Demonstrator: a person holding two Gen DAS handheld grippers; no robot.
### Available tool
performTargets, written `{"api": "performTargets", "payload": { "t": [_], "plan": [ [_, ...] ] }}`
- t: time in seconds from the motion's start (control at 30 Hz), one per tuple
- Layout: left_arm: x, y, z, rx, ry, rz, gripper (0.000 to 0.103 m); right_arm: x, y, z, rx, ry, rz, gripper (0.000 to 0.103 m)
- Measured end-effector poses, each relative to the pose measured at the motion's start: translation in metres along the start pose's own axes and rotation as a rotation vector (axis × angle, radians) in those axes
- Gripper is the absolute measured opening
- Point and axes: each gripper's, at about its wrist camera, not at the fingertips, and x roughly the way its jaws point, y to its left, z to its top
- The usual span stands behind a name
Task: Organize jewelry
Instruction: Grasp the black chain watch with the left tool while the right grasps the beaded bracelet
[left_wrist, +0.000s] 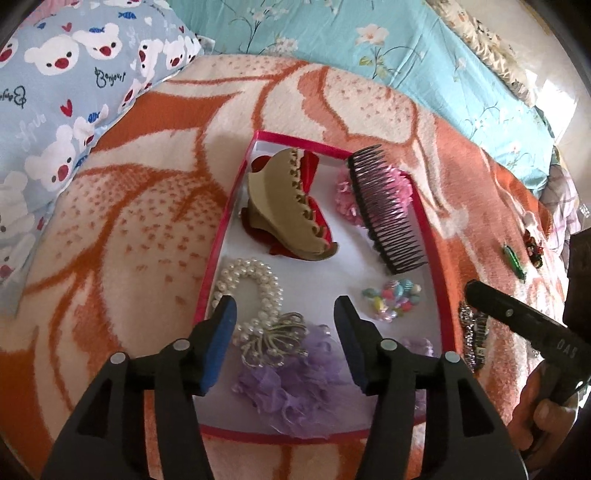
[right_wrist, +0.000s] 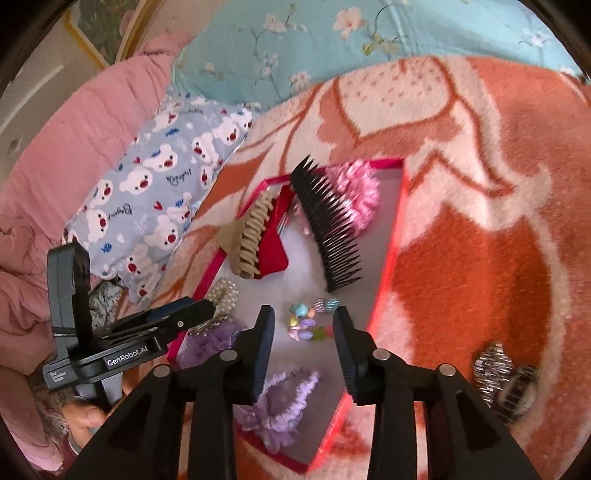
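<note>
A red-rimmed white tray (left_wrist: 218, 243) (right_wrist: 391, 243) lies on the blanket. It holds a tan claw clip (left_wrist: 280, 206) (right_wrist: 247, 240) on a red bow, a black comb (left_wrist: 388, 210) (right_wrist: 328, 229) leaning on a pink scrunchie, a pearl bracelet (left_wrist: 255, 291), a silver wire ornament (left_wrist: 273, 339), purple scrunchies (left_wrist: 295, 391) (right_wrist: 280, 402) and a pastel bead cluster (left_wrist: 393, 299) (right_wrist: 310, 321). My left gripper (left_wrist: 286, 321) is open and empty above the pearls and ornament. My right gripper (right_wrist: 304, 332) is open and empty above the beads. A rhinestone clip (right_wrist: 502, 373) (left_wrist: 472, 332) lies outside the tray.
The orange-and-cream blanket (left_wrist: 147, 229) covers the bed. A bear-print pillow (left_wrist: 62, 92) (right_wrist: 159, 184) lies left, a teal floral sheet (left_wrist: 369, 48) behind, a pink quilt (right_wrist: 55, 177) far left. A green clip (left_wrist: 514, 260) and a small dark ornament (left_wrist: 533, 247) lie right of the tray.
</note>
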Motion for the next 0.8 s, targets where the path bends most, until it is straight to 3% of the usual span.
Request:
{"api": "performTargets", "payload": {
  "t": [0.3,0.8],
  "plan": [
    [-0.018,-0.030,-0.005,0.038,-0.012,-0.050,0.055,-0.055,-0.037,-0.008,0.064,-0.063,-0.055,0.039],
    [-0.031,-0.113,-0.024,0.192,0.012,-0.147,0.055,-0.145,-0.107,-0.045,0.186,-0.159,-0.192,0.039]
  ]
}}
